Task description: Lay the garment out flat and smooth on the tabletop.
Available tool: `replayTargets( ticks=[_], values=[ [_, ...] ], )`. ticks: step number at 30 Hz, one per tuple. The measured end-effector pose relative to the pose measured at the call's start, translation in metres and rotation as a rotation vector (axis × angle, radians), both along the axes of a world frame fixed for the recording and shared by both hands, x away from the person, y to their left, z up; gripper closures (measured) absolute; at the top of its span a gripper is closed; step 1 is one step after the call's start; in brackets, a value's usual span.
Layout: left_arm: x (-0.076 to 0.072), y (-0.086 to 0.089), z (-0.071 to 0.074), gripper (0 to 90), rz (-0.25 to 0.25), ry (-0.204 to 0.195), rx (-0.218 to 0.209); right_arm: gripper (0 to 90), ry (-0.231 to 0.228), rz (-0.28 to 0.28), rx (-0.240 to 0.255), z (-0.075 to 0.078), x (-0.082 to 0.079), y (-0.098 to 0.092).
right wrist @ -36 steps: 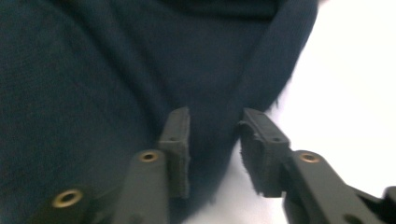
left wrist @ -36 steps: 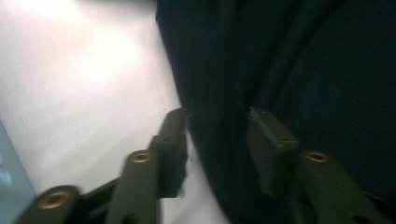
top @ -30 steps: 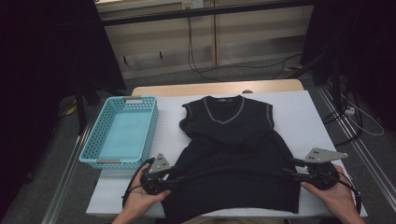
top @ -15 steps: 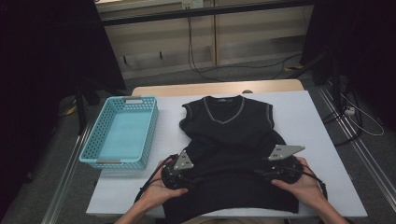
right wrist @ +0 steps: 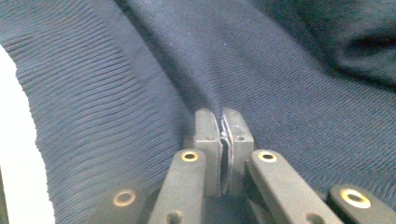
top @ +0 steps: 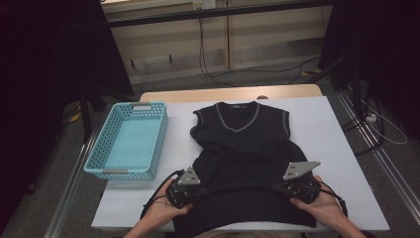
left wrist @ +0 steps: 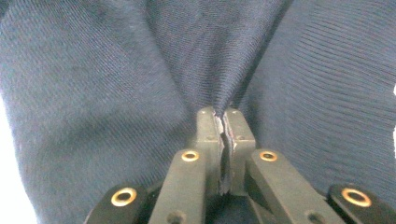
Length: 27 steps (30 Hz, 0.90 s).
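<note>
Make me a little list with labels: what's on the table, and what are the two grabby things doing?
garment: dark sleeveless knit vest, flat, collar pointing away from the person
left hand-held gripper: jaws have just closed, pinching vest fabric
right hand-held gripper: jaws have just closed, pinching vest fabric
basket: turquoise, to the vest's left
table: white top

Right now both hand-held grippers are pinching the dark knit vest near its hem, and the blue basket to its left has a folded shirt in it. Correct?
Not quite. The blue basket holds nothing; the high view shows its bare floor. The rest stands: the left hand-held gripper and the right hand-held gripper are each shut on a fold of the dark knit vest near its hem.
</note>
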State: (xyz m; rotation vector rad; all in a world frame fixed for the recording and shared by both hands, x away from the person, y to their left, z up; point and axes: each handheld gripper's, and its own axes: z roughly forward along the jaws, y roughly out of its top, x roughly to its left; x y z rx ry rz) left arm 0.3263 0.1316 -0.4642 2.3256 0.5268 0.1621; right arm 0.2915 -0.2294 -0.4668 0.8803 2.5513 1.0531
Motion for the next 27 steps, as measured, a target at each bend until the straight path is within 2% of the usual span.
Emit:
replayTargets(
  ticks=[16, 19, 20, 23, 25, 27],
  values=[
    [-0.036, 0.013, 0.004, 87.1, -0.041, 0.070, -0.008, 87.2, 0.010, 0.080, 0.001, 0.004, -0.046, 0.009],
    [-0.040, 0.017, 0.006, 86.7, -0.037, 0.066, -0.026, 86.6, 0.009, 0.085, 0.010, 0.005, -0.048, 0.010],
    [-0.039, 0.018, 0.007, 85.7, -0.028, 0.066, -0.035, 85.3, 0.009, 0.079, 0.018, 0.005, -0.047, 0.009],
    [-0.033, 0.020, 0.012, 76.6, -0.006, 0.042, -0.042, 70.5, -0.005, 0.058, 0.030, 0.007, -0.044, 0.007],
    [-0.028, 0.023, 0.017, 66.9, 0.019, 0.028, -0.056, 62.3, -0.018, 0.043, 0.043, 0.009, -0.043, 0.004],
    [-0.024, 0.026, 0.021, 61.3, 0.033, 0.013, -0.071, 58.5, -0.033, 0.026, 0.060, 0.012, -0.041, 0.001]
  ],
)
